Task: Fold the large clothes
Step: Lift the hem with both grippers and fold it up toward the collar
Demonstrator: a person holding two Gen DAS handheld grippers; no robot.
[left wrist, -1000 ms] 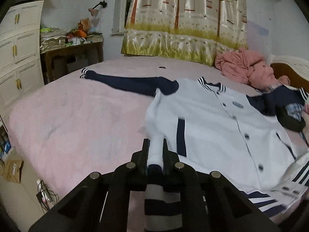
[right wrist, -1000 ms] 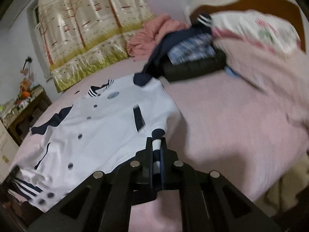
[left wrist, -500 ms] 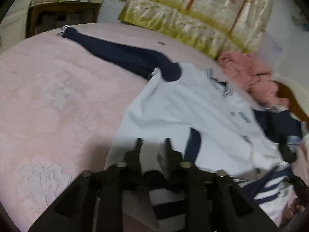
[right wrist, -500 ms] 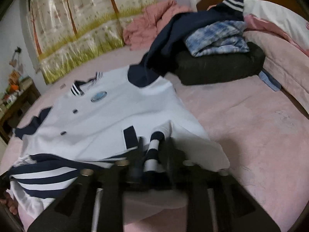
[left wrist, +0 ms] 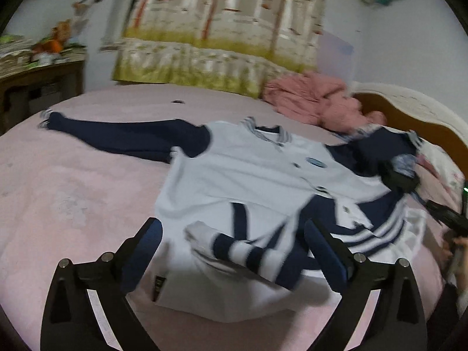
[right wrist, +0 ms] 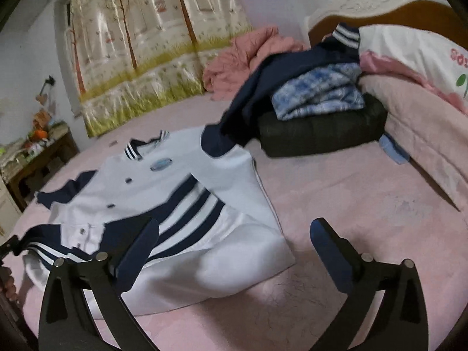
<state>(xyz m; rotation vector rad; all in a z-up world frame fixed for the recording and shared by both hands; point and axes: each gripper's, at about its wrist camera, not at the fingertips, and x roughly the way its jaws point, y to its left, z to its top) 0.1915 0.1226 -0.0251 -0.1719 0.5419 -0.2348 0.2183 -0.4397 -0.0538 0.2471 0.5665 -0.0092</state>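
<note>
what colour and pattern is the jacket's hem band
Navy and white stripes on the hem band, clearest in the right wrist view, folded up over the white jacket.

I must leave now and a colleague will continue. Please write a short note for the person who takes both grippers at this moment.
Left gripper: open, holds nothing, above the folded-up striped hem.
Right gripper: open, empty, near the jacket's other lower corner.
The white baseball jacket with navy sleeves lies front up on the pink bed cover. Its navy-and-white striped hem is folded up onto the body.
One navy sleeve lies stretched out flat; the other navy sleeve lies over the pile of clothes near the headboard.
Done: bottom fold. Left: probably both sleeves in, then the final folds.
</note>
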